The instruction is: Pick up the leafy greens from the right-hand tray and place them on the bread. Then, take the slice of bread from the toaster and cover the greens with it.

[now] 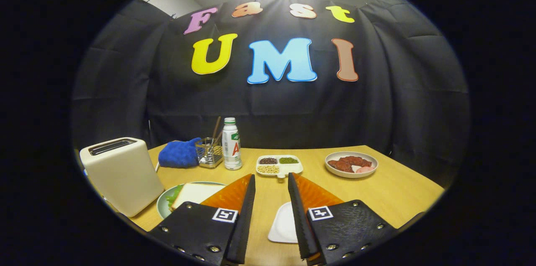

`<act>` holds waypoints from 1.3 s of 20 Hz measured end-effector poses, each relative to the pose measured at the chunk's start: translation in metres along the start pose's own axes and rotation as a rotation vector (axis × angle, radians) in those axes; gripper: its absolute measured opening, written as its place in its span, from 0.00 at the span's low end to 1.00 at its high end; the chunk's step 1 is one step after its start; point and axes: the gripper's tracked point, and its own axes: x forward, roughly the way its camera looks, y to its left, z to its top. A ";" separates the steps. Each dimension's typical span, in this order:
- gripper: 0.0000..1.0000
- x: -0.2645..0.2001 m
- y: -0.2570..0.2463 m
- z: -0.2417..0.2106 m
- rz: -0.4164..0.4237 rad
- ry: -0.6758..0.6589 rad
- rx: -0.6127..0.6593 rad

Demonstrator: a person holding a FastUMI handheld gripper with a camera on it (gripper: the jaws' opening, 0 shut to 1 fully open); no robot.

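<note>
Bread point(196, 194) covers the greens point(172, 199) on its plate point(164, 203), left of the empty, wide-spread tongs point(271, 182).

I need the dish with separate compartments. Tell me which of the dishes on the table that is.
It is the white divided dish beyond the open hand-held gripper, beside the bottle. Its sections hold separate dark, green and pale grains; the round plate to its right holds meat undivided.
</note>
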 end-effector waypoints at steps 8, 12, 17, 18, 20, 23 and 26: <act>0.47 -0.015 -0.118 0.003 -0.014 -0.004 -0.017; 0.47 -0.029 -0.183 0.001 0.046 0.008 0.021; 0.47 -0.042 -0.262 0.005 0.015 -0.066 -0.012; 0.47 -0.041 -0.279 0.011 -0.007 -0.096 -0.040; 0.47 -0.040 -0.307 0.014 -0.020 -0.114 -0.081; 0.47 -0.044 -0.340 0.016 -0.003 -0.121 -0.046; 0.47 -0.042 -0.363 0.011 -0.003 -0.127 -0.030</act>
